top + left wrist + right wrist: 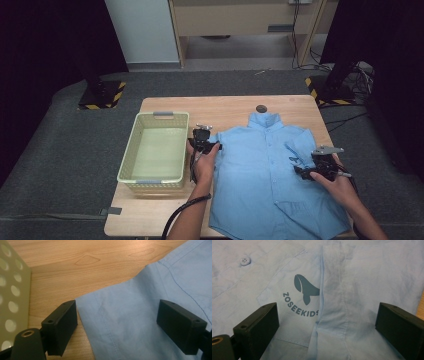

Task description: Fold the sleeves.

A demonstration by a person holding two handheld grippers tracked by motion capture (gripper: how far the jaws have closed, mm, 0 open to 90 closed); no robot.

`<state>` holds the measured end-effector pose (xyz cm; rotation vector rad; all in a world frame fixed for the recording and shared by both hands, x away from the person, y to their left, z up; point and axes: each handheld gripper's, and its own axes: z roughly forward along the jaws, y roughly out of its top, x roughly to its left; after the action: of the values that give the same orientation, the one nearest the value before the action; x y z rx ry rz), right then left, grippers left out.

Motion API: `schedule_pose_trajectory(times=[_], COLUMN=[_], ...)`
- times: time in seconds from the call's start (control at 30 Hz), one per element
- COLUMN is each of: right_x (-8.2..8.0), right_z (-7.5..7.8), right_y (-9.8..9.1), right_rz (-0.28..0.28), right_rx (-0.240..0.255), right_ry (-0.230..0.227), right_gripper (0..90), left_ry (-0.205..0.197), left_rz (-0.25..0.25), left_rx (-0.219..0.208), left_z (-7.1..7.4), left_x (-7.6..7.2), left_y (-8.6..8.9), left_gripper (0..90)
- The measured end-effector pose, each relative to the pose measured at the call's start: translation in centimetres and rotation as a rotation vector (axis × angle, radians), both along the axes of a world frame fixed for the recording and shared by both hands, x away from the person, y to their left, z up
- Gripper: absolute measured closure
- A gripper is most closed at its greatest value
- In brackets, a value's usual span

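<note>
Take the blue shirt (270,170) as your marker: it lies flat, front up, on the wooden table (230,107), collar toward the far edge.

Left of the shirt stands the pale green basket (131,150), empty, close to the sleeve edge. If you swing cloth that way too low, it could catch the basket rim and drag the basket along.

At the shirt's left sleeve, your left gripper (206,145) has its jaws spread wide, with the sleeve hem (105,322) lying between them and neither pad pressing on it. One jaw sits over bare wood, so closing from here may pinch only the hem's very edge, and that could slip out on the lift.

On the shirt's right side, your right gripper (320,167) is also wide apart, straddling the folded-in sleeve (342,315) beside the whale print (305,288). Closing deep there might take the body layer underneath too, and the fold would then bunch instead of laying over cleanly.
</note>
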<state>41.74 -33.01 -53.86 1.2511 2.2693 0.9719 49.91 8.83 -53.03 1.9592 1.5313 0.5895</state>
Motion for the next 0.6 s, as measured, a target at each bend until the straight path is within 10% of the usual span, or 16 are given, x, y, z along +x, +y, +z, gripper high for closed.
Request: schedule_pose_trajectory(times=[0.2,0.6], right_x=[0.0,-0.1], right_z=[0.0,0.0], right_y=[0.0,0.0], right_rz=[0.000,-0.003], right_rx=[0.000,0.001], right_ry=[0.000,0.000], right_gripper=[4.9,4.9], left_ry=[-0.024,-0.055], left_rz=[-0.013,-0.068], left_rx=[-0.005,-0.048], left_z=[0.0,0.1], left_x=[-0.5,-1.5], left_y=[-0.1,-0.7], left_gripper=[26.2,76.6])
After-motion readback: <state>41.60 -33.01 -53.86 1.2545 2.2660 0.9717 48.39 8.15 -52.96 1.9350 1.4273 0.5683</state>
